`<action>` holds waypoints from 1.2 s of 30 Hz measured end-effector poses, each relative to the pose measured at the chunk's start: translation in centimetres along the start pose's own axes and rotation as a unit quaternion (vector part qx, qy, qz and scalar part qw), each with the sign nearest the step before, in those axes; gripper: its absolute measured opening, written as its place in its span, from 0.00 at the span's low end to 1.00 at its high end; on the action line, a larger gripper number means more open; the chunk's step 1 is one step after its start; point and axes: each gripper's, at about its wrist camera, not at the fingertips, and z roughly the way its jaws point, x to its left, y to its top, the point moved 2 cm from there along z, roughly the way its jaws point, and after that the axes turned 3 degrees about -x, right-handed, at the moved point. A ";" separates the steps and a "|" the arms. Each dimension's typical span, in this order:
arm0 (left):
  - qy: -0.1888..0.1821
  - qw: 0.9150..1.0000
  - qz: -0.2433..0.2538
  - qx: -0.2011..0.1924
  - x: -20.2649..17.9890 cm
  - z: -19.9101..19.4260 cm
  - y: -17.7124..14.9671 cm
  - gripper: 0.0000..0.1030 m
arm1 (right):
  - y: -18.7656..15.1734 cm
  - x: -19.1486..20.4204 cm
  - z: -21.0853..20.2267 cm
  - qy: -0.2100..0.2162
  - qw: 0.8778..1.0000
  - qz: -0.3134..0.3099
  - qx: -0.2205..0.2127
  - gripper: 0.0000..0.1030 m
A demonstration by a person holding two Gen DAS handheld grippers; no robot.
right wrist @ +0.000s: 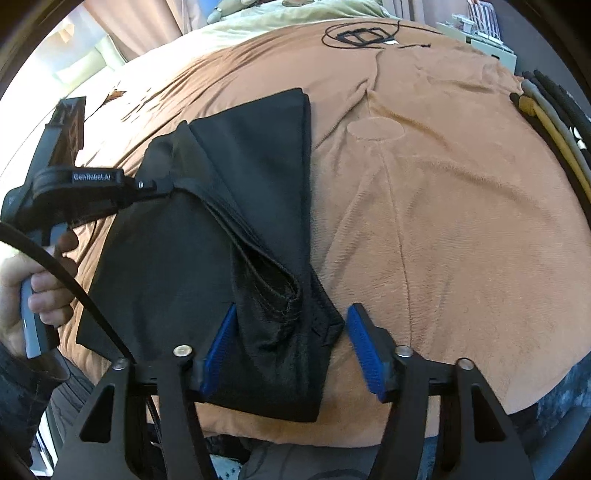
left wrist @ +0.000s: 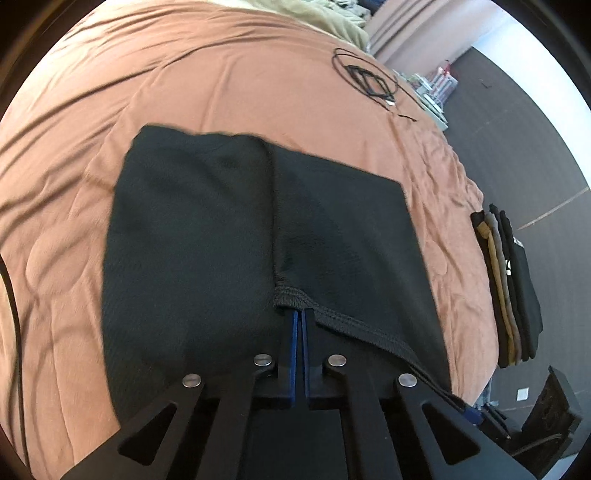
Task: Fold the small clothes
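Note:
A black garment (left wrist: 229, 229) lies on the brown bedspread (left wrist: 221, 85), partly folded over itself. My left gripper (left wrist: 299, 314) is shut on the garment's ribbed hem (left wrist: 291, 295) and lifts that edge. In the right wrist view the left gripper (right wrist: 166, 186) shows at the left, pinching the garment (right wrist: 251, 177) and held by a hand. My right gripper (right wrist: 288, 332) is open, its blue pads (right wrist: 365, 350) on either side of the garment's bunched near end, not closed on it.
A stack of folded clothes (left wrist: 513, 288) sits at the bed's right edge; it also shows in the right wrist view (right wrist: 554, 122). A coiled black cable (left wrist: 369, 77) lies far on the bedspread. A beige blanket (left wrist: 332, 18) is at the head of the bed. The floor drops off right.

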 end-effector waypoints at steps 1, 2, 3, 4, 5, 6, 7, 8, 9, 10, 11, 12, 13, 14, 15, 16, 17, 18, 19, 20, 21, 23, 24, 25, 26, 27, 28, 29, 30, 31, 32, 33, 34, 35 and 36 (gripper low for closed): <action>-0.002 1.000 0.005 0.000 -0.4 0.1 0.3 0.01 | 0.0 -0.2 0.1 0.000 1.000 0.002 0.001 0.51; -0.005 1.000 0.011 -0.001 -1.0 0.2 0.6 0.01 | 0.0 -0.3 0.1 0.002 1.000 0.004 0.002 0.50; -0.006 1.000 0.018 -0.003 -1.5 0.3 0.9 0.00 | 0.0 -0.5 0.1 0.003 1.000 0.006 0.002 0.49; -0.007 1.000 0.022 -0.003 -2.0 0.4 1.2 0.00 | 0.0 -0.6 0.1 0.006 1.000 0.009 0.002 0.48; -0.010 1.000 0.028 -0.004 -2.5 0.6 1.6 0.00 | 0.0 -0.9 0.1 0.008 1.000 0.011 0.001 0.47; -0.013 0.999 0.034 -0.004 -3.2 0.9 2.0 0.00 | 0.1 -1.0 0.0 0.009 1.000 0.013 0.001 0.47; -0.015 0.999 0.038 -0.003 -3.7 1.0 2.3 0.00 | 0.1 -1.2 0.0 0.010 1.000 0.015 0.001 0.47; -0.017 0.999 0.042 -0.003 -4.2 1.2 2.6 0.00 | 0.2 -1.4 -0.1 0.011 1.000 0.018 0.000 0.46; -0.020 0.999 0.049 -0.003 -4.9 1.5 3.1 0.00 | 0.3 -1.6 -0.2 0.012 1.000 0.021 -0.001 0.46; -0.021 0.998 0.054 -0.003 -5.3 1.6 3.4 0.00 | 0.4 -1.9 -0.3 0.013 1.000 0.024 -0.002 0.46; -0.024 0.998 0.059 -0.003 -5.7 1.8 3.7 0.00 | 0.5 -2.1 -0.4 0.013 1.000 0.027 -0.003 0.46; -0.027 0.998 0.065 -0.002 -6.2 2.0 4.2 0.00 | 0.5 -2.4 -0.5 0.015 0.999 0.031 -0.005 0.46; -0.029 0.997 0.069 -0.002 -6.6 2.2 4.5 0.00 | 0.6 -2.6 -0.6 0.016 0.999 0.034 -0.006 0.46; -0.033 0.997 0.073 -0.001 -7.0 2.4 4.8 0.00 | 0.6 -2.8 -0.7 0.018 0.999 0.038 -0.006 0.46; -0.039 0.996 0.078 0.000 -7.3 2.7 5.3 0.00 | 0.6 -2.9 -0.8 0.021 0.999 0.043 -0.006 0.46; -0.041 0.996 0.082 0.001 -7.7 2.9 5.6 0.00 | 0.6 -3.0 -1.0 0.023 0.999 0.046 -0.006 0.46; -0.042 0.995 0.086 0.001 -7.9 3.1 5.8 0.00 | 0.7 -3.1 -1.1 0.025 0.998 0.048 -0.007 0.46; -0.043 0.995 0.090 0.002 -8.1 3.2 6.1 0.00 | 0.8 -3.1 -1.3 0.027 0.998 0.050 -0.009 0.46; -0.046 0.995 0.092 0.003 -8.3 3.2 6.4 0.00 | 0.8 -3.1 -1.6 0.029 0.998 0.053 -0.011 0.46; -0.053 0.994 0.094 0.004 -8.4 3.1 6.6 0.00 | 0.9 -3.1 -1.8 0.033 0.998 0.057 -0.013 0.46; -0.056 0.994 0.095 0.004 -8.5 3.0 6.7 0.00 | 1.0 -3.1 -2.1 0.036 0.997 0.061 -0.017 0.46; -0.059 0.993 0.099 -0.005 -8.2 2.0 7.0 0.01 | 1.1 -3.1 -2.4 0.044 0.997 0.063 -0.019 0.47; -0.057 0.993 0.100 -0.007 -8.1 1.6 7.0 0.01 | 1.2 -3.1 -2.4 0.047 0.997 0.062 -0.018 0.47; -0.054 0.994 0.098 -0.007 -7.8 1.3 6.9 0.03 | 1.3 -3.1 -2.3 0.047 0.997 0.061 -0.017 0.48; -0.049 0.994 0.093 -0.007 -7.2 0.9 6.8 0.06 | 1.5 -3.0 -2.2 0.043 0.997 0.060 -0.016 0.49; -0.047 0.995 0.088 -0.006 -6.9 0.6 6.8 0.07 | 1.7 -2.9 -2.0 0.040 0.998 0.056 -0.014 0.49; -0.044 0.996 0.079 -0.008 -6.2 0.2 6.6 0.11 | 1.9 -2.7 -1.7 0.038 0.998 0.051 -0.011 0.50; -0.042 0.997 0.070 -0.011 -5.5 -0.2 6.3 0.15 | 2.1 -2.4 -1.5 0.036 0.998 0.045 -0.009 0.54; -0.040 0.998 0.056 -0.015 -4.6 -0.8 5.9 0.17 | 2.3 -2.1 -1.4 0.032 0.999 0.036 -0.007 0.59; -0.038 0.998 0.046 -0.018 -4.0 -1.2 5.5 0.24 | 2.6 -1.7 -1.3 0.029 0.999 0.030 -0.006 0.62; -0.035 0.999 0.037 -0.021 -3.5 -1.5 5.2 0.30 | 2.9 -1.2 -1.2 0.024 1.000 0.020 -0.006 0.63; -0.029 0.999 0.024 -0.024 -2.7 -2.0 4.6 0.32 | 3.1 -0.8 -1.1 0.021 1.000 0.013 -0.005 0.63; -0.025 0.999 0.015 -0.026 -2.2 -2.2 4.2 0.34 | 3.5 -0.4 -1.0 0.018 1.000 0.005 -0.004 0.64; -0.022 0.999 0.005 -0.028 -1.7 -2.6 3.7 0.34 | 3.8 -0.1 -0.9 0.017 1.000 -0.002 -0.004 0.64; -0.020 0.999 -0.005 -0.029 -1.1 -3.0 3.1 0.34 | 4.1 0.3 -0.9 0.015 1.000 -0.010 -0.004 0.66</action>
